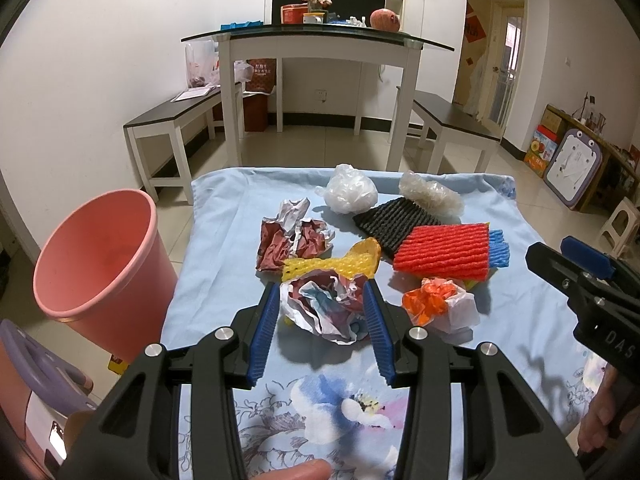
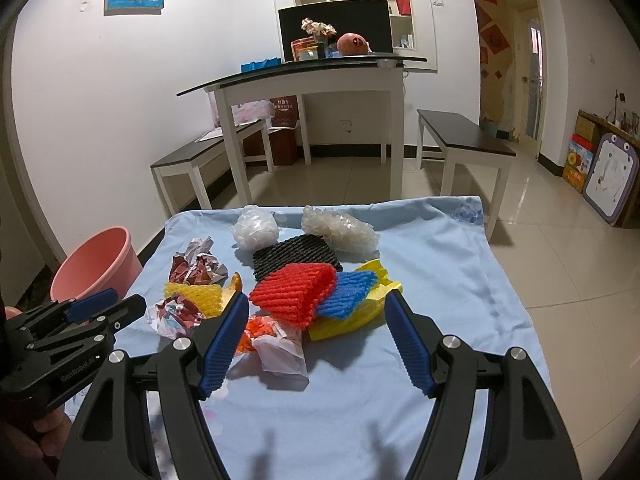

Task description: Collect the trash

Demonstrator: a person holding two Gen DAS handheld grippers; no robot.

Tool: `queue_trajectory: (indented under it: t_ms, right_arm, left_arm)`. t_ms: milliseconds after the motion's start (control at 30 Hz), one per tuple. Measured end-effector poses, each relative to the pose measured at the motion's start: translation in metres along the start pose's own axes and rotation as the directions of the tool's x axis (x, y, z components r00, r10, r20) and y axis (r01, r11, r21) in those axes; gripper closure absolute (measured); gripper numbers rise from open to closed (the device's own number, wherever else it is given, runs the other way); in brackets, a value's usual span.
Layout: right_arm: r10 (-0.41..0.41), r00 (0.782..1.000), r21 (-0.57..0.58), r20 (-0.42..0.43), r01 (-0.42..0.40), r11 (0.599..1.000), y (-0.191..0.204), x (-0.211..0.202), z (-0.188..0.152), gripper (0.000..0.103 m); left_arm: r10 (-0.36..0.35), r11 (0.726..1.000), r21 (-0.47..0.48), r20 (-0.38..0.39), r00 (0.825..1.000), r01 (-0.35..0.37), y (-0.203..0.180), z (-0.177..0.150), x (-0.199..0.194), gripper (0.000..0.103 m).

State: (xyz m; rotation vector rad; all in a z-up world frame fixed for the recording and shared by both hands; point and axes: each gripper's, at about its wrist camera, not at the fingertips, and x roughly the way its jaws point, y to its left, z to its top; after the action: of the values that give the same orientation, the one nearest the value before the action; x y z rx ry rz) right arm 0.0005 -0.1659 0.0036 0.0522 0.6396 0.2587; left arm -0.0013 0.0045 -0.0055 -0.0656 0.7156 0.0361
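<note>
Trash lies on a blue cloth-covered table [image 1: 224, 240]. My left gripper [image 1: 322, 300] is open, its blue pads on either side of a crumpled paper ball [image 1: 324, 308]; whether they touch it I cannot tell. Beyond it lie yellow foam net [image 1: 332, 266], a second crumpled paper [image 1: 292, 236], black net [image 1: 392, 220], red net [image 1: 442, 252], and an orange-and-white wad [image 1: 440, 304]. My right gripper [image 2: 316, 308] is open above the orange-and-white wad [image 2: 272, 340], red net [image 2: 294, 292] and blue net [image 2: 348, 294]. The pink bin [image 1: 96, 264] stands left of the table.
Two clear plastic bag wads [image 1: 350, 194] [image 1: 430, 194] lie at the table's far side. A white glass-topped table [image 1: 320, 40] with two benches stands behind. A drawing board [image 1: 572, 168] and a stool [image 1: 622, 220] are at the right. A purple object [image 1: 36, 360] is near the bin.
</note>
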Motion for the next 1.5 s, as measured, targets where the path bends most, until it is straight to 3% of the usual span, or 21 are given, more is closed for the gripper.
queue_trajectory:
  t_ms: [233,467,800,1033,1267,1400,1500]
  right_arm:
    - [0.001,1.000,0.000,0.000,-0.001,1.000,0.000,-0.001,-0.001,0.034]
    - [0.001,1.000,0.000,-0.002,-0.001,1.000,0.003,-0.002,-0.002,0.034]
    - [0.057,0.998,0.009,-0.038,-0.056,0.998,0.000,0.010,-0.009,0.038]
    - [0.079,0.995,0.011,-0.053,-0.079,0.997,-0.002,0.017,-0.008,0.040]
    - [0.097,0.994,0.014,-0.060,-0.096,0.995,-0.003,0.022,-0.005,0.040]
    - [0.101,0.992,0.021,-0.070,-0.099,0.995,-0.004,0.028,-0.006,0.040]
    - [0.112,0.991,0.033,-0.078,-0.110,0.993,-0.005,0.032,-0.004,0.040]
  left_arm:
    - [-0.014,1.000,0.002,-0.005,1.000,0.014,0.004,-0.009,0.003,0.059]
    - [-0.078,0.997,0.021,0.004,0.997,0.078,0.016,-0.014,-0.007,0.059]
    - [-0.154,0.988,-0.015,-0.072,0.985,0.153,0.034,-0.027,-0.002,0.059]
    - [-0.180,0.980,-0.103,-0.134,0.974,0.167,0.036,-0.019,0.023,0.059]
    - [-0.154,0.984,-0.116,-0.181,0.971,0.134,0.028,-0.015,0.046,0.059]
    - [-0.126,0.987,-0.121,-0.201,0.971,0.103,0.027,-0.016,0.055,0.091]
    - [-0.123,0.987,-0.128,-0.178,0.976,0.101,0.030,-0.017,0.052,0.100]
